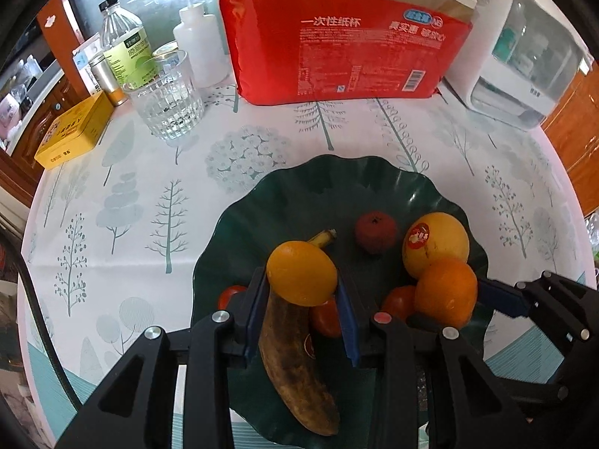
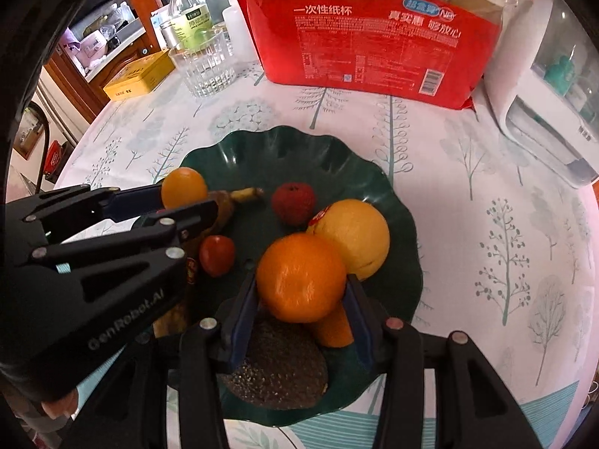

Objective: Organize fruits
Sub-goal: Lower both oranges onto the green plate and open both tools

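Note:
A dark green wavy plate (image 1: 299,187) (image 2: 262,149) holds a browned banana (image 1: 295,370), a red lychee-like fruit (image 1: 375,232) (image 2: 294,202), a large yellow citrus with a sticker (image 1: 436,243) (image 2: 355,235), small red tomatoes (image 2: 217,255) and an avocado (image 2: 277,370). My left gripper (image 1: 302,292) (image 2: 176,198) is shut on a yellow-orange fruit (image 1: 301,273) (image 2: 184,187) just above the banana. My right gripper (image 2: 301,299) is shut on an orange (image 2: 301,277) (image 1: 445,292) over the plate.
A red bag of paper cups (image 1: 344,56) stands behind the plate. A glass (image 1: 166,104), bottles (image 1: 123,45) and a yellow tin (image 1: 71,131) are at the back left. A white appliance (image 1: 524,56) is at the back right.

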